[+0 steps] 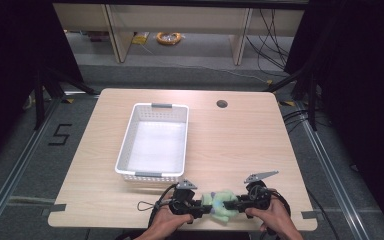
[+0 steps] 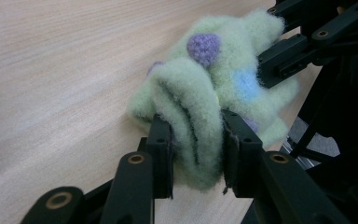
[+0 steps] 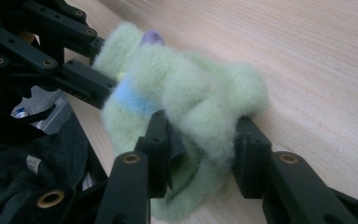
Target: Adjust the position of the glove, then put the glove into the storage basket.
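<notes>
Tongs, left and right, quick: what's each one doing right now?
Left tongs: closed on the fuzzy green sock.
Right tongs: closed on the same sock, at its other end.

You work at a pale wooden table [image 1: 240,145] with a round cable hole [image 1: 222,104] near its far edge. Grey floor [image 1: 190,70] surrounds it, with metal rails [image 1: 10,175] either side. Beyond, light wooden furniture legs [image 1: 116,35] stand beside a coiled orange cable [image 1: 168,37]. Dark curtains [image 1: 10,50] flank you.
</notes>
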Demonstrator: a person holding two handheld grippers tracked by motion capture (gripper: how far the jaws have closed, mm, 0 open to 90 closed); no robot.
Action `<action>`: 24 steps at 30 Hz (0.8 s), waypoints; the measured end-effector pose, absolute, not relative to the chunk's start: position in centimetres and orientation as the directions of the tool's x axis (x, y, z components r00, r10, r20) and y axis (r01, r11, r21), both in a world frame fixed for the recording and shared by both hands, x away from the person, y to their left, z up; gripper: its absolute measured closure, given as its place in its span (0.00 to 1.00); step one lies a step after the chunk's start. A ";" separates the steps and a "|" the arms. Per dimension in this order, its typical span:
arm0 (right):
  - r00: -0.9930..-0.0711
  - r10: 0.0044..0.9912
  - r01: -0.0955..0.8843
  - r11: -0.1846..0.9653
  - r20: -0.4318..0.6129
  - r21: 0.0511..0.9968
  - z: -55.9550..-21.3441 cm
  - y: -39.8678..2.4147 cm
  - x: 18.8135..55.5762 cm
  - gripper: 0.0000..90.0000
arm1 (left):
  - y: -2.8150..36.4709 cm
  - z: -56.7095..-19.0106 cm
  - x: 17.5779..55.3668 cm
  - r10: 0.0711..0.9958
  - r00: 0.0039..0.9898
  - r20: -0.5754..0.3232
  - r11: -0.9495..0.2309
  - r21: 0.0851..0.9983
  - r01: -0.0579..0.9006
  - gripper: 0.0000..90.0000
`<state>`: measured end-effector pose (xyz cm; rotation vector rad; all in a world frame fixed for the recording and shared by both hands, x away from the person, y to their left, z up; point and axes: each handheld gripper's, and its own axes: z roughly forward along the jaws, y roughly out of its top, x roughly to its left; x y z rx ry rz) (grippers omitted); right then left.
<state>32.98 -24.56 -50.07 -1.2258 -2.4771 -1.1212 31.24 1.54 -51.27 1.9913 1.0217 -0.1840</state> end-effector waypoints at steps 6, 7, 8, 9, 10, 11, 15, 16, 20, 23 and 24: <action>-0.668 0.604 0.724 0.394 0.434 0.566 -50.0 -24.4 33.0 0.76 | 1.6 -51.3 31.3 0.593 0.655 -0.468 -0.282 0.641 0.714 0.78; -0.667 0.608 0.723 0.390 0.430 0.570 -49.9 -24.4 32.9 0.78 | 1.6 -51.3 31.2 0.589 0.663 -0.463 -0.284 0.649 0.706 0.79; -0.667 0.608 0.723 0.390 0.430 0.570 -49.9 -24.4 32.9 0.78 | 1.6 -51.3 31.2 0.589 0.663 -0.463 -0.284 0.649 0.706 0.79; -0.669 0.601 0.723 0.390 0.437 0.570 -49.9 -24.4 32.9 0.78 | 1.7 -51.1 31.2 0.590 0.665 -0.457 -0.301 0.640 0.707 0.79; -0.666 0.606 0.722 0.377 0.436 0.580 -49.9 -24.4 32.8 0.79 | 1.8 -51.1 31.2 0.585 0.665 -0.464 -0.295 0.642 0.707 0.80; -0.652 0.590 0.743 0.369 0.477 0.558 -49.7 -24.3 32.6 0.80 | 1.9 -51.0 31.3 0.569 0.674 -0.470 -0.298 0.646 0.702 0.81; -0.680 0.585 0.712 0.384 0.441 0.588 -49.6 -24.3 32.8 0.80 | 2.0 -50.9 31.2 0.573 0.675 -0.464 -0.293 0.654 0.698 0.81; -0.681 0.583 0.712 0.383 0.443 0.589 -49.6 -24.3 32.8 0.80 | 2.1 -50.8 31.2 0.574 0.675 -0.464 -0.298 0.649 0.700 0.81; -0.667 0.589 0.725 0.371 0.456 0.580 -49.3 -24.2 32.6 0.81 | 2.3 -50.5 31.2 0.555 0.686 -0.471 -0.301 0.655 0.693 0.82; -0.663 0.599 0.725 0.366 0.448 0.584 -49.1 -24.0 32.5 0.81 | 2.4 -50.2 31.2 0.553 0.692 -0.464 -0.305 0.660 0.686 0.82; -0.663 0.599 0.725 0.366 0.448 0.584 -49.1 -24.0 32.5 0.81 | 2.4 -50.2 31.2 0.553 0.692 -0.464 -0.305 0.660 0.686 0.82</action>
